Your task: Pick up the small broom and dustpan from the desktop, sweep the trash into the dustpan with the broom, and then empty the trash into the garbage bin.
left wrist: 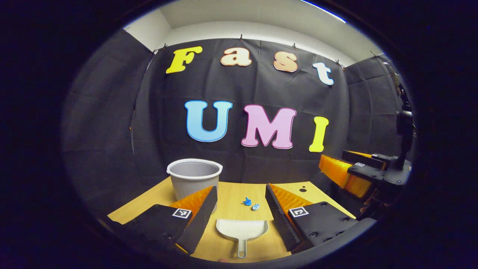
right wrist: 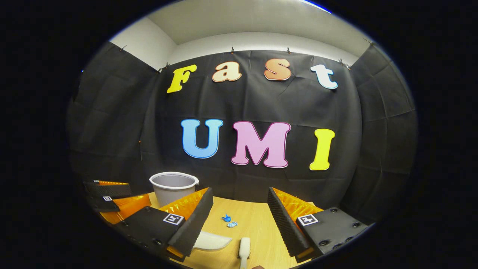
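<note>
Left gripper view: the left gripper (left wrist: 241,209) hangs above the wooden desktop (left wrist: 231,194) with its fingers spread wide and nothing between them. The white dustpan (left wrist: 242,228) lies flat on the desktop directly below the gap, its handle pointing toward the camera and its open mouth facing away. Just beyond the mouth lie two small blue scraps of trash (left wrist: 250,204), close together and apart from the pan. The grey garbage bin (left wrist: 194,177) stands upright at the far left of the desktop, near the wall, partly behind the left finger. The right gripper (left wrist: 358,172) shows at the right edge, well off to the side of the desktop.

Right gripper view: the right gripper (right wrist: 239,216) is likewise wide open and empty. Part of the dustpan (right wrist: 211,241) shows by the left finger. A white handle (right wrist: 244,248), judged to be the small broom, lies on the desktop (right wrist: 254,220) near the bottom edge, between the fingers; its brush end cannot be made out. The trash (right wrist: 229,220) lies farther on, and the garbage bin (right wrist: 174,186) stands at the far left, with the left gripper (right wrist: 112,200) beside it.

Assessment: no step is complete. Neither tool is picked up, the trash is unswept, and emptying remains. Nothing obstructs either tool; the bin stands clear of the sweeping area.
</note>
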A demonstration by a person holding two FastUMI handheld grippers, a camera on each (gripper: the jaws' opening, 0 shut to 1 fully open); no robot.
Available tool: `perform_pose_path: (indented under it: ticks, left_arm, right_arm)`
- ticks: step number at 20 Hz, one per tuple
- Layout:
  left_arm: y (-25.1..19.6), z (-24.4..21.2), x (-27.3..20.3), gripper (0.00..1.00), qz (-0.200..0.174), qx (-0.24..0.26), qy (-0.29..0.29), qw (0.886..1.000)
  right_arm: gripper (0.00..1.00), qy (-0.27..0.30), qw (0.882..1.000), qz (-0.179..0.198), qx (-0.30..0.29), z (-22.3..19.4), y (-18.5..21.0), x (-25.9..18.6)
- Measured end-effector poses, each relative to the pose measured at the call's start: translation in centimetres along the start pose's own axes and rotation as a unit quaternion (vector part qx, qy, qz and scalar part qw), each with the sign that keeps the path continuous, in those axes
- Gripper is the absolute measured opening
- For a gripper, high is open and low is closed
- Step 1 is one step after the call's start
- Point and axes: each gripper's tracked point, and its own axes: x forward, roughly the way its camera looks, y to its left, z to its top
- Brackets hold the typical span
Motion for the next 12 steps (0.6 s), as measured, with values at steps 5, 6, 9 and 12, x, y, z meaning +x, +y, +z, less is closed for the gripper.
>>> perform_pose_path:
  ticks: [5,6,9,12]
  left_arm:
    - [0.0,-9.1,3.5,0.78,-0.006,0.002,0.126,0.992]
    - [-0.2,-10.9,4.2,0.78,-0.006,0.015,0.155,0.988]
    - [-0.7,-16.7,4.6,0.80,-0.004,0.046,0.267,0.963]
    - [-0.8,-20.2,4.9,0.80,-0.009,0.043,0.338,0.940]
  right_arm:
    - [0.94,0.016,1.000,-0.010,-0.001,-1.3,-1.1,0.5]
    - [0.94,0.023,1.000,-0.010,-0.003,-1.8,-1.3,0.7]
    - [0.94,0.037,0.999,-0.008,-0.003,-2.9,-2.0,1.1]
    - [0.94,0.044,0.999,-0.009,-0.008,-4.3,-2.8,1.5]
